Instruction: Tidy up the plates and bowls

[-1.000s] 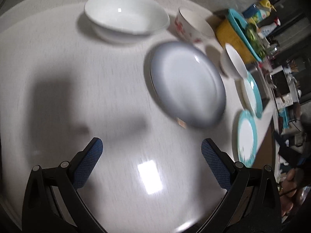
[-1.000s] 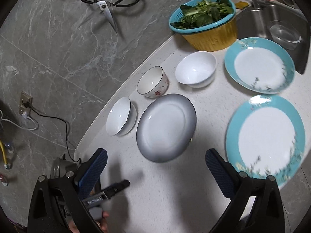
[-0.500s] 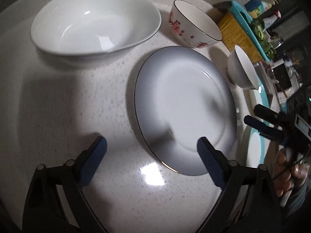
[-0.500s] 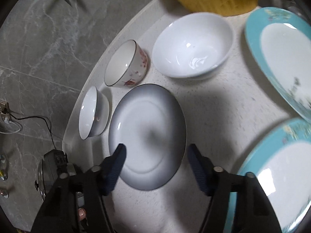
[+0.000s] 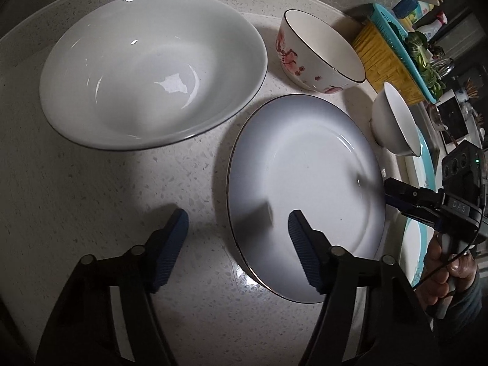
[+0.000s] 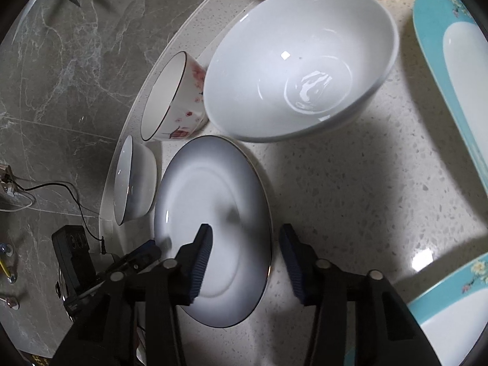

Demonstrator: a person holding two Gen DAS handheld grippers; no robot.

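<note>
Both hand-held grippers, left point(image 5: 238, 224) and right point(image 6: 245, 239), now straddle opposite edges of the grey plate point(image 5: 305, 189) on the counter point(image 5: 91, 198), jaws spread; uneven closing could skid it into the nearby bowls.

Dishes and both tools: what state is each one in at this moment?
Grey plate: flat on the counter, empty, not gripped.
Large white bowl: upright, empty.
Floral bowl: upright, empty.
Small white bowl: upright, empty.
Left tool: open, straddling the plate's rim.
Right tool: open, straddling the opposite rim.
</note>
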